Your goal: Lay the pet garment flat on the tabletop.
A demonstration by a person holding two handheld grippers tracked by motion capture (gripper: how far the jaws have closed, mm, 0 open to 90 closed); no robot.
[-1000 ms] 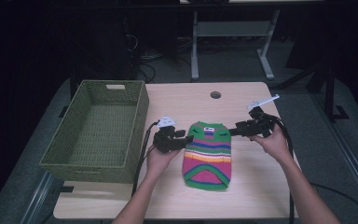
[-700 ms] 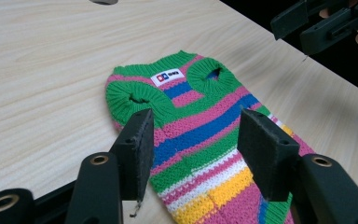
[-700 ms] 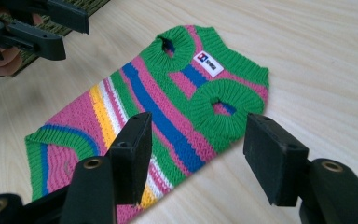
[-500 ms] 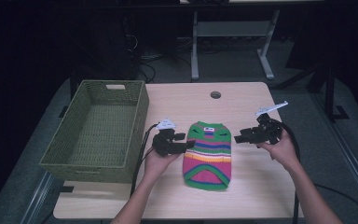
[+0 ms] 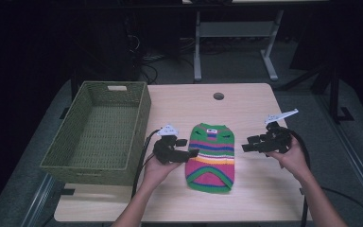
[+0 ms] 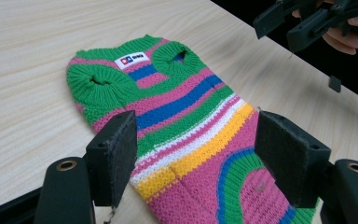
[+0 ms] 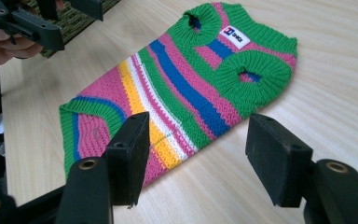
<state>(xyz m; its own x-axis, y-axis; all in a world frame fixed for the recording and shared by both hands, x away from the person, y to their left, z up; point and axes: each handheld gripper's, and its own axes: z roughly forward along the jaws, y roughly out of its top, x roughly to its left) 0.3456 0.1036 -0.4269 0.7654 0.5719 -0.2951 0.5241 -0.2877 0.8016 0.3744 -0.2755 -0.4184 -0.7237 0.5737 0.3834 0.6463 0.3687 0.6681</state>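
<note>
One striped sweater (image 5: 211, 156) lies flat on the table (image 5: 255, 198), between the two claws. The left claw (image 5: 189, 152) hangs at the sweater's left edge, jaws spread wide with nothing between them; in the left gripper view the left claw (image 6: 196, 161) straddles the knit from above, and I cannot tell whether the pads touch it. The right claw (image 5: 244, 147) is also spread and empty, just off the sweater's right edge; in the right gripper view the right claw (image 7: 198, 156) has the sweater (image 7: 182, 88) ahead of its left jaw and bare wood ahead of the other. The sweater (image 6: 186, 126) shows two green-ribbed sleeve holes and one white label at the neck. One green basket (image 5: 99, 132) stands beyond the left claw, apart from the sweater. One round hole (image 5: 218, 96) sits in the tabletop, farther from both claws.
</note>
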